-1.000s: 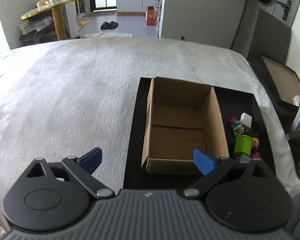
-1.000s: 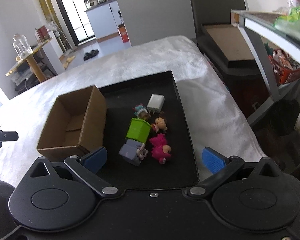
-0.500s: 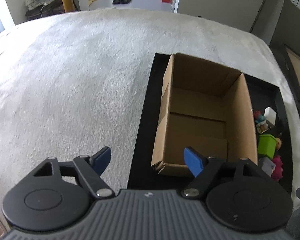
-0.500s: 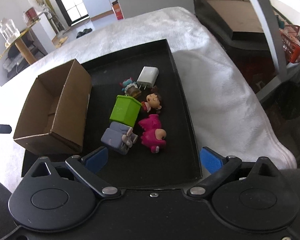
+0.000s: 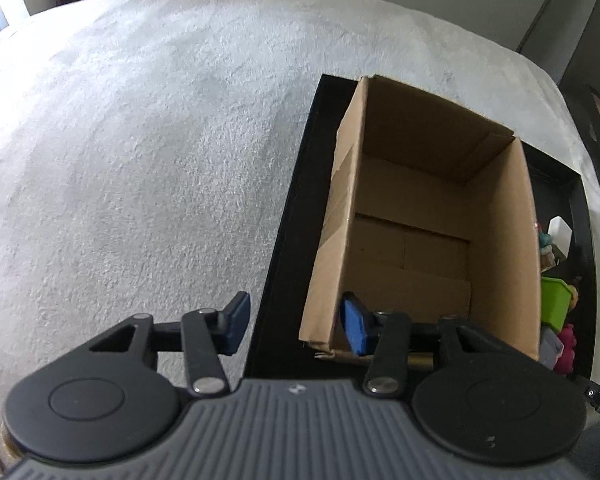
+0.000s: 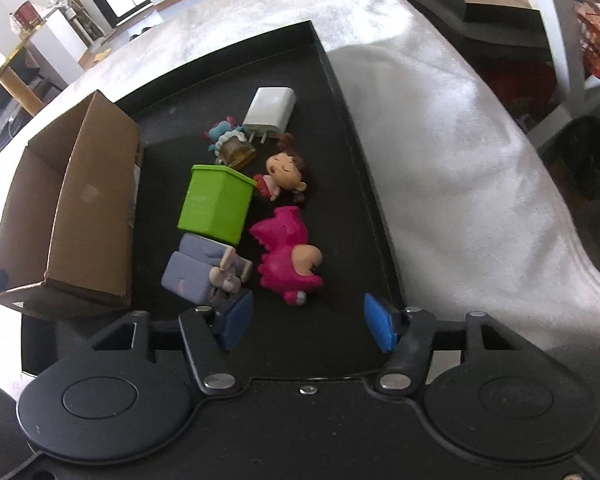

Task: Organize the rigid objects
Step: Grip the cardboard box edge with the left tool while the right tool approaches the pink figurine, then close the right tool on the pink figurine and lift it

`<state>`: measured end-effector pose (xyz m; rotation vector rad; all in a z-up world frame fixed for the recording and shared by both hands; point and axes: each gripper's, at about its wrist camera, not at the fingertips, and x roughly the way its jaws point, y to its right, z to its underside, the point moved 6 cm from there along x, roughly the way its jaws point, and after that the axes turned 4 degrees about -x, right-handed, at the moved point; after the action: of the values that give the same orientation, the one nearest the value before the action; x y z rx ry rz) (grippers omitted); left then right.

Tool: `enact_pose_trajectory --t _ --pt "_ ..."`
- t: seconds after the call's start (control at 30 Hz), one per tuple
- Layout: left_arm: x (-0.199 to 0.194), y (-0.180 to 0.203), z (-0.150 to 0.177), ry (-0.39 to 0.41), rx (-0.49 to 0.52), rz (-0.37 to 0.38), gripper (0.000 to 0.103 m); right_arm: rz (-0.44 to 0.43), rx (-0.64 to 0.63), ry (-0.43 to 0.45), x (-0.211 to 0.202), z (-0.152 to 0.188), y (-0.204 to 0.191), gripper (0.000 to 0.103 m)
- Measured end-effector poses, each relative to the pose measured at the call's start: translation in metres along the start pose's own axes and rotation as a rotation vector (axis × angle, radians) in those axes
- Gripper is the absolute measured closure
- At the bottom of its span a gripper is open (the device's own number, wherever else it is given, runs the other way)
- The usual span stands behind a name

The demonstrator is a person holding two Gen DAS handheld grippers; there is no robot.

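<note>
Approach step: right gripper [image 6: 308, 322] wide open, empty; pink toy [image 6: 288, 256] at 12 o'clock. Left gripper [image 5: 296, 322] open astride box [image 5: 428, 216] wall. Next: descend, grasp.

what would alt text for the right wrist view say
Open right gripper hovers over a black rectangular tray holding small toys: a pink plastic figure, a green plastic cube-shaped bin, a doll-head figurine and a white wall charger. An empty brown cardboard box sits on the tray's left.
</note>
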<state>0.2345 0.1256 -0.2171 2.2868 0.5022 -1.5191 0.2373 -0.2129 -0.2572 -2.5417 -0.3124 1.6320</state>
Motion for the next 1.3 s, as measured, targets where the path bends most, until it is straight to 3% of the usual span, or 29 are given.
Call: enact_pose_trajectory --t 0.17,0.3,0.43,0.57,0.6,0.63,0.67,0.93,1.3 --pt "0.015 0.003 -0.001 -0.039 -0.010 0.013 0.072 -0.007 -0.021 0.012 0.015 -0.012 -0.007 0.042" --pt "0.023 0.007 -0.002 -0.052 0.000 0.005 0.077 0.020 -0.044 0.021 0.027 -0.021 -0.009 0.042" --pt "0.026 0.007 -0.003 -0.058 -0.004 0.013 0.090 0.028 -0.055 0.004 0.037 -0.025 -0.010 0.042" --pt "0.025 0.007 -0.002 -0.049 0.004 0.009 0.090 0.048 -0.092 -0.020 0.046 -0.026 -0.014 0.043" --pt "0.024 0.007 -0.002 -0.046 0.008 0.003 0.091 0.052 -0.101 -0.038 0.049 -0.024 -0.015 0.046" --pt "0.023 0.007 -0.002 -0.043 0.011 -0.005 0.091 0.048 -0.106 -0.049 0.051 -0.022 -0.016 0.057" --pt "0.023 0.008 -0.002 -0.039 0.017 -0.015 0.091 0.043 -0.112 -0.059 0.053 -0.020 -0.018 0.059" --pt "0.011 0.012 -0.003 -0.005 0.056 -0.081 0.091 0.053 -0.132 -0.028 0.040 -0.017 -0.024 0.060" --pt "-0.015 0.016 -0.002 0.043 0.090 -0.070 0.091 0.050 -0.121 0.064 0.000 -0.020 -0.031 0.060"
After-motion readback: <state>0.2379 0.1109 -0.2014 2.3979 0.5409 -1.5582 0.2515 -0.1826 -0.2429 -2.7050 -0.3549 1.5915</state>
